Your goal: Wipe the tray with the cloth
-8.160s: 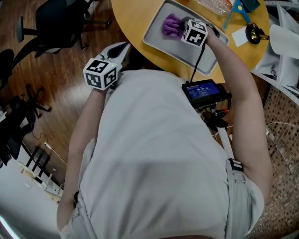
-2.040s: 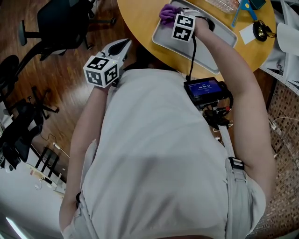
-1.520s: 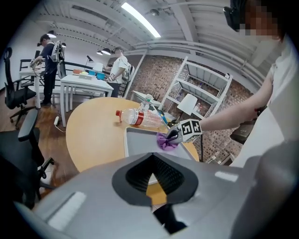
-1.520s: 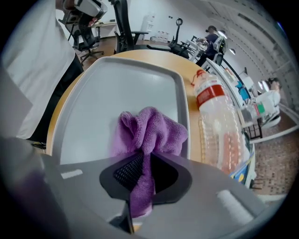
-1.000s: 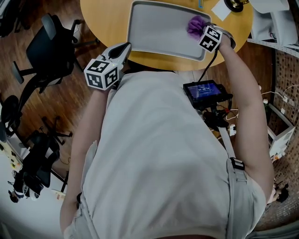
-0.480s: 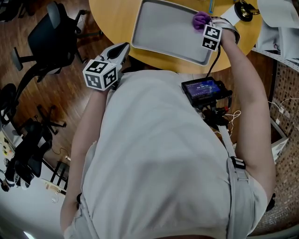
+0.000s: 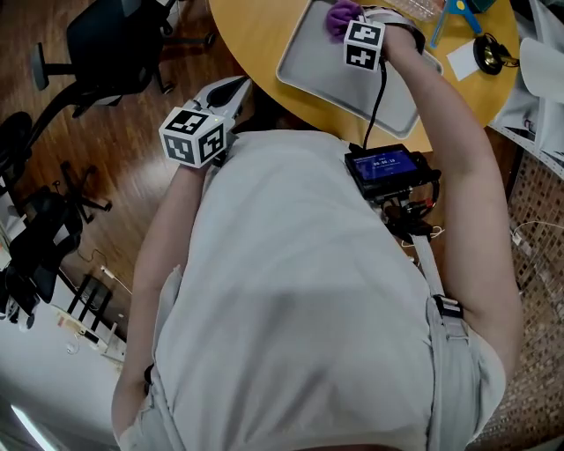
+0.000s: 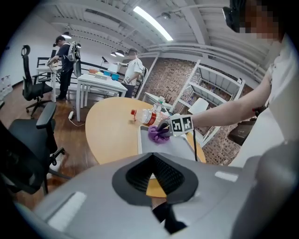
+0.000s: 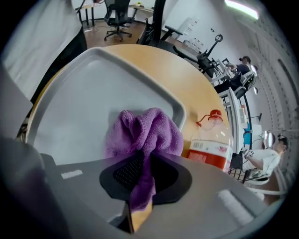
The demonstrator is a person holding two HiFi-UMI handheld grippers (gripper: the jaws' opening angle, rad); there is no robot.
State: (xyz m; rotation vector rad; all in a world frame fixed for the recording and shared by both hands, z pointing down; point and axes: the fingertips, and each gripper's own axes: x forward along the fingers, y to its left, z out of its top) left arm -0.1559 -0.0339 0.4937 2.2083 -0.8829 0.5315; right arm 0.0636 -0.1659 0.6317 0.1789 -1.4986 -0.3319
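A grey tray (image 7: 328,72) lies on the round wooden table (image 7: 256,35). My right gripper (image 7: 349,21) is shut on a purple cloth (image 7: 342,15) and presses it onto the tray near its far left corner. In the right gripper view the cloth (image 9: 145,133) bunches up in front of the jaws, just inside the tray's rim (image 9: 140,77). My left gripper (image 7: 232,92) hangs off the table's near edge, shut and holding nothing. The left gripper view shows the tray (image 8: 164,145), the cloth (image 8: 158,133) and the right gripper (image 8: 164,129) beyond its own jaws.
A clear bottle with a red cap (image 9: 210,142) lies just past the tray's far rim. A blue tool (image 7: 448,19), a white card (image 7: 459,66) and a black round object (image 7: 484,58) sit at the table's right. An office chair (image 7: 110,44) stands to the left.
My right gripper has dragged the cloth across the tray, from its right end half a second ago to the far left corner. The left gripper has stayed by the table edge.
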